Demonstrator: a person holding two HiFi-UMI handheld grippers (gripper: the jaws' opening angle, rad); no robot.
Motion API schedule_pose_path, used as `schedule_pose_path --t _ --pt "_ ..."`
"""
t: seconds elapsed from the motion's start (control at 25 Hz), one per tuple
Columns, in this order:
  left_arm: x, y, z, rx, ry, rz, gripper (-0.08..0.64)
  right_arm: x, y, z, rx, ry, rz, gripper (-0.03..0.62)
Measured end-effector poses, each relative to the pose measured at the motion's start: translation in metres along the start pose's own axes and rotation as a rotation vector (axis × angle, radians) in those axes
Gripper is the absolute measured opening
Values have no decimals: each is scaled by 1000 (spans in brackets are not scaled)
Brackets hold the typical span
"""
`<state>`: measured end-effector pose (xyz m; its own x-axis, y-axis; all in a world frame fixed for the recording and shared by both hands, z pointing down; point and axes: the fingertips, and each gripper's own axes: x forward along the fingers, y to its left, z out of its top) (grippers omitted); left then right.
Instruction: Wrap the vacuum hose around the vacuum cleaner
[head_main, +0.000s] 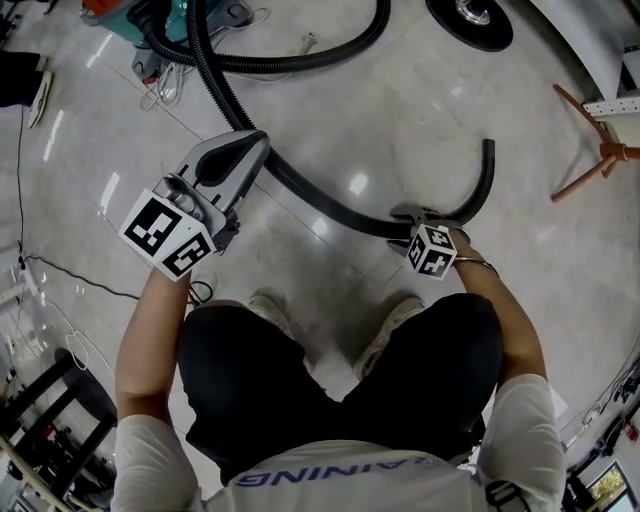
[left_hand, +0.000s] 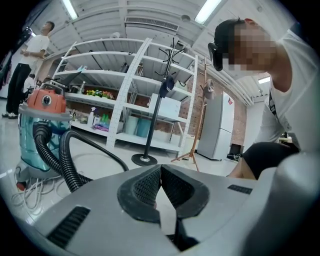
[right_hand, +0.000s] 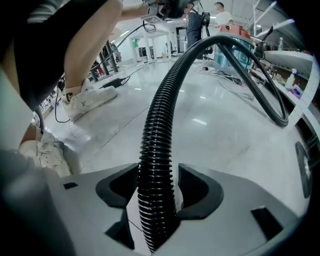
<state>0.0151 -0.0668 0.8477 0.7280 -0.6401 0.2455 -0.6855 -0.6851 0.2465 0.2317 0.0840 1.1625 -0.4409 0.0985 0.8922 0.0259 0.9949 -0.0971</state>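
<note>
Inside the wide-spread right tool (right_hand: 159, 172) runs the hose (right_hand: 165, 100).

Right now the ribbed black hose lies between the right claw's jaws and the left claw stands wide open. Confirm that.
Wrong on the left claw: the left gripper view shows it shut, jaws together, nothing between them. The ribbed black hose does lie between the jaws of the right claw.
</note>
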Motion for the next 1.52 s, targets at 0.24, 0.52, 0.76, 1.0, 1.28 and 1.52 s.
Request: schedule_pose_path --t 0.24,0.52,0.76,1.0,1.28,1.52 --pt "-6 9 -2 -9 3 18 17 7 1 2 -85 25 -39 167" --pt "-17 10 12 -45 5 42 17 -47 5 15 -40 -32 -1 161" --pt "-37 -2 61 -100 5 61 17 -134 21 60 81 -118 122 160" --pt "-56 -30 120 -156 -2 68 17 -226 28 128 132 -216 159 156" --pt "-89 -79 230 -202 -46 61 17 -351 39 217 239 -374 201 157" --pt "-129 -115 340 -145 -72 61 17 -462 41 307 318 -489 186 157"
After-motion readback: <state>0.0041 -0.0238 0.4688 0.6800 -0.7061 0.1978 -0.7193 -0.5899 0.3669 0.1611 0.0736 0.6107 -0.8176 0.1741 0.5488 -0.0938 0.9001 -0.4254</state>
